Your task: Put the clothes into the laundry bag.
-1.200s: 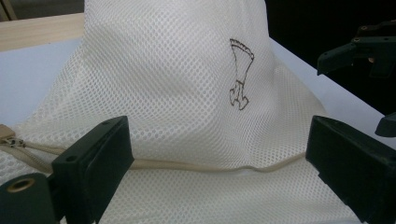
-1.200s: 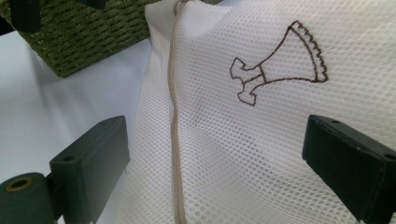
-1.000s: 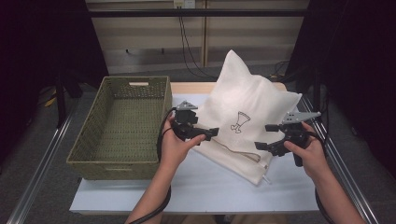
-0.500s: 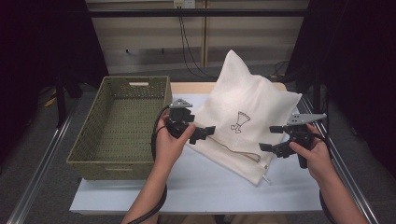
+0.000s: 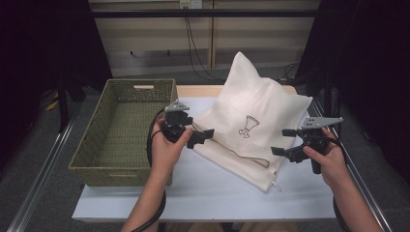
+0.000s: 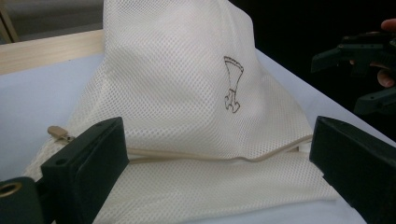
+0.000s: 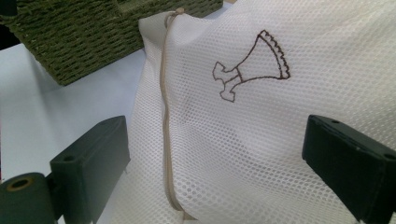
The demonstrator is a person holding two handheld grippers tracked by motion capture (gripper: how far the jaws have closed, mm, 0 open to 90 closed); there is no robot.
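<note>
The white mesh bag [image 5: 251,130] lies right of centre in the high view, its closed corner rising toward the upper middle of the frame and its zippered lower edge running from mid-frame down to the lower right. It sits between the two tools: the left gripper [image 5: 200,137] is at its left edge, apparently just touching or barely short of it, and the right gripper [image 5: 285,143] hovers off its right edge, slightly farther away. Both have their jaws spread wide and hold nothing. The woven basket [image 5: 92,162] stands at the left of the frame, just beside the left hand.
</note>
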